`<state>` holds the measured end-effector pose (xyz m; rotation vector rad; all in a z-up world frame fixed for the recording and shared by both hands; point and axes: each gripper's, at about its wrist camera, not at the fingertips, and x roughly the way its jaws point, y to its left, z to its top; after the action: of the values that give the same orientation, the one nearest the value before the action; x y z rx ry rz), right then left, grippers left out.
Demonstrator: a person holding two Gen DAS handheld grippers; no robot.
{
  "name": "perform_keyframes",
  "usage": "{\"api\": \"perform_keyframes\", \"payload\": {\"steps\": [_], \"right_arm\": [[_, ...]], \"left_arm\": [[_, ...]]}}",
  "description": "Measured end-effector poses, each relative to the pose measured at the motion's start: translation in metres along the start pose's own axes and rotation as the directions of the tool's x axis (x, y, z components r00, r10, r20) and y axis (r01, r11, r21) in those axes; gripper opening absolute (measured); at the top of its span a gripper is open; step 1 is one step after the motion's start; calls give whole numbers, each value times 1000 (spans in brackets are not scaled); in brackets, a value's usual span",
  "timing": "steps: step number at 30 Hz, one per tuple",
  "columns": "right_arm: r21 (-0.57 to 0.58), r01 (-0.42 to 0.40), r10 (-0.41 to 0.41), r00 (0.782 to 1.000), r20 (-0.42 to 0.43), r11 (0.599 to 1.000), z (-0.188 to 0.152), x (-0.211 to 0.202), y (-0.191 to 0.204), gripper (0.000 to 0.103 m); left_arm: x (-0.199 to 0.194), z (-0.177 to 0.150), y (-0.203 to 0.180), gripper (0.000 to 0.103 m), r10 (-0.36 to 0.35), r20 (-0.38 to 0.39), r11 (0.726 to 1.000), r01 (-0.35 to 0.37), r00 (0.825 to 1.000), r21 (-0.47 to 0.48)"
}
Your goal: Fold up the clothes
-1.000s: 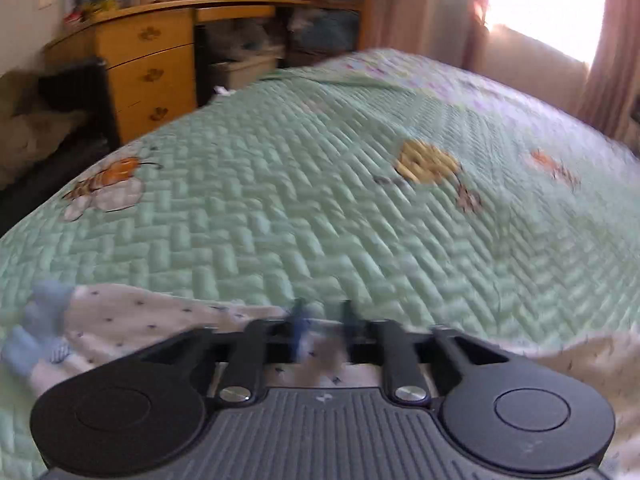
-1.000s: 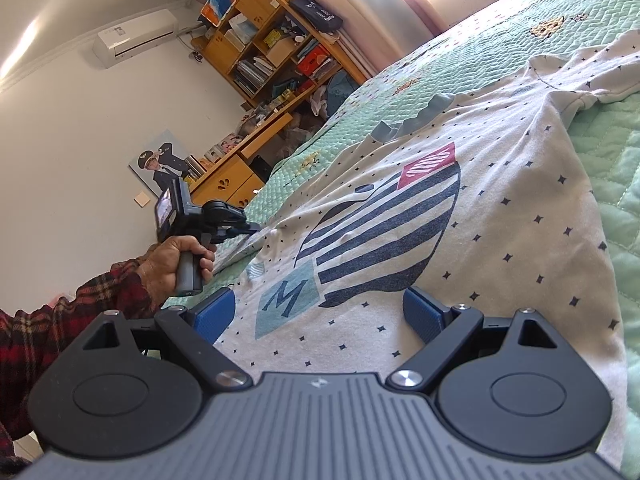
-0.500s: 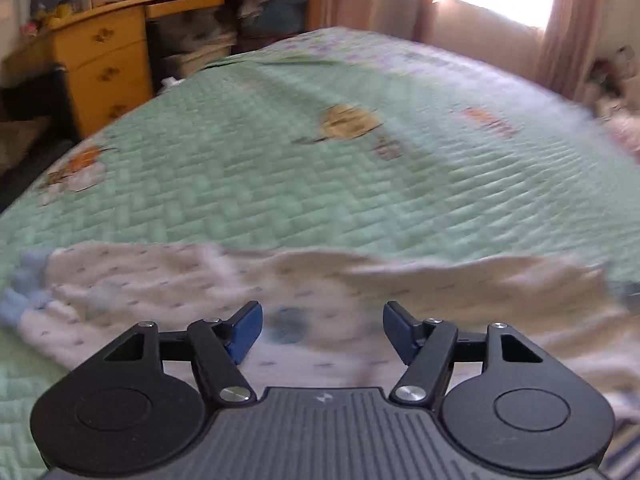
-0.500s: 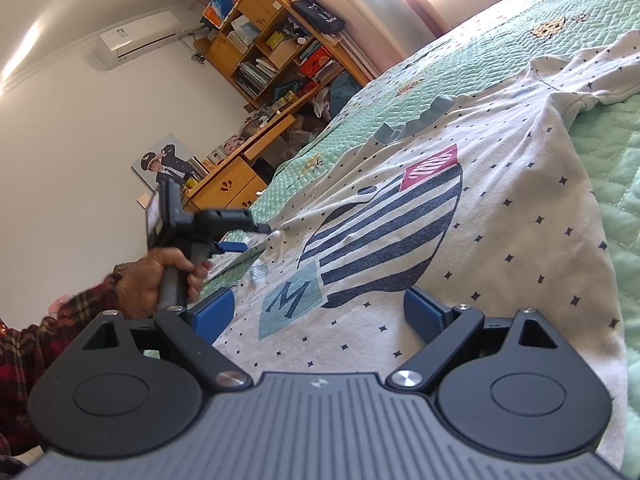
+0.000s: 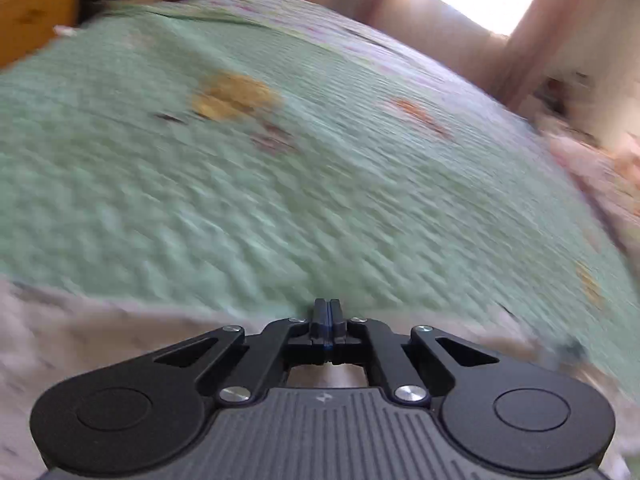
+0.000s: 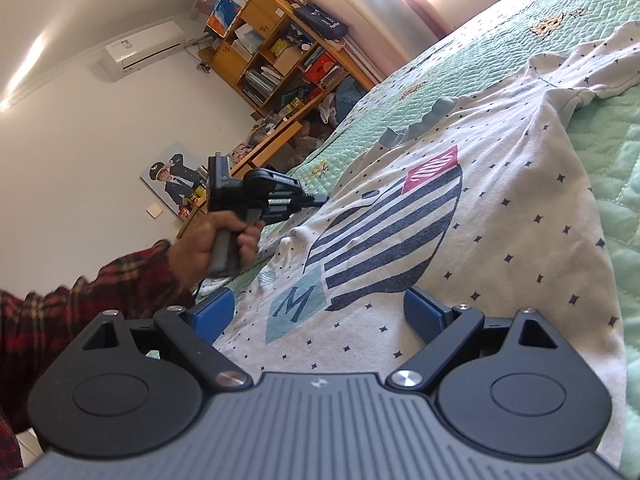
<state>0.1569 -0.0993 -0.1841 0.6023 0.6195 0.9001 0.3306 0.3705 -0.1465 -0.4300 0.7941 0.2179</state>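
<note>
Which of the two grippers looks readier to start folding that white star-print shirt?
Probably the left gripper: its jaws look shut at the white star-print shirt's edge. The right gripper hangs open above the fabric, gripping nothing.

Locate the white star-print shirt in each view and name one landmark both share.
Left wrist: shirt, blurred, a pale band along the bottom edge behind the left gripper.
Right wrist: shirt spread across centre and right, beyond the right gripper.
Shared landmark: the green quilted bedspread.
</note>
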Motion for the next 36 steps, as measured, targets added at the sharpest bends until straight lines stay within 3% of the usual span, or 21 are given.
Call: {"api": "perform_keyframes", "payload": {"steps": [2, 3, 4, 5, 7, 8, 10, 12, 13, 15, 16, 18, 20, 22, 25, 30, 36], "right_arm": [[2, -3, 3, 1000, 0, 1000, 0, 0, 0, 92], [4, -6, 6, 1000, 2, 1000, 0, 0, 0, 92], [6, -9, 9, 1000, 4, 1000, 0, 0, -1, 92], [8, -12, 12, 1000, 6, 1000, 0, 0, -1, 92], [11, -16, 16, 1000, 9, 1000, 0, -1, -2, 92], [12, -17, 17, 1000, 10, 1000, -1, -1, -2, 92], [12, -18, 18, 1000, 11, 1000, -1, -1, -3, 92], [12, -15, 15, 1000, 8, 1000, 0, -1, -2, 92], [9, -10, 10, 1000, 1, 1000, 0, -1, -1, 92], [3, 7, -7, 1000, -27, 1000, 3, -1, 4, 92], [-1, 14, -14, 999, -53, 1000, 5, -2, 7, 92], [27, 5, -2, 995, -97, 1000, 9, -12, 11, 92], [105, -14, 22, 997, -75, 994, 11, -34, 11, 92], [174, -16, 18, 1000, -9, 985, 11, -61, 7, 92], [215, 37, -38, 999, 1, 976, 4, -89, 1, 98], [282, 124, -133, 991, 13, 951, -8, -135, -8, 99], [316, 124, -128, 992, -8, 941, -22, -153, -2, 99]], "left_arm": [[-3, 5, -3, 4, 57, 18, 998, -58, 998, 21], [-9, 5, -5, 11, 76, 35, 997, -77, 997, 25], [-18, 5, -7, 27, 88, 59, 996, -89, 994, 21], [-28, 2, -12, 34, 83, 85, 996, -86, 993, 35], [-56, -12, -33, 46, 11, 91, 987, -25, 996, 160], [-65, -24, -49, 50, -23, 64, 968, 7, 998, 249], [-77, -54, -81, 79, -62, -3, 900, 57, 998, 432], [-70, -86, -103, 83, 14, -50, 813, 18, 999, 583], [-67, -94, -105, 85, 58, -50, 803, -17, 997, 596], [-74, -99, -98, 86, 88, -21, 844, -64, 996, 532], [-84, -96, -93, 76, 98, -11, 870, -80, 995, 486], [-108, -92, -83, 72, 101, 14, 911, -98, 995, 401], [-144, -95, -68, 78, 55, 59, 933, -72, 997, 353], [-172, -102, -43, 94, 68, 87, 955, -91, 994, 283], [-194, -122, -1, 95, 121, 28, 973, -125, 992, 195], [-214, -179, 35, 95, 79, -130, 985, -57, 988, 165], [-234, -217, 40, 100, 48, -139, 982, -21, 989, 185]]}}
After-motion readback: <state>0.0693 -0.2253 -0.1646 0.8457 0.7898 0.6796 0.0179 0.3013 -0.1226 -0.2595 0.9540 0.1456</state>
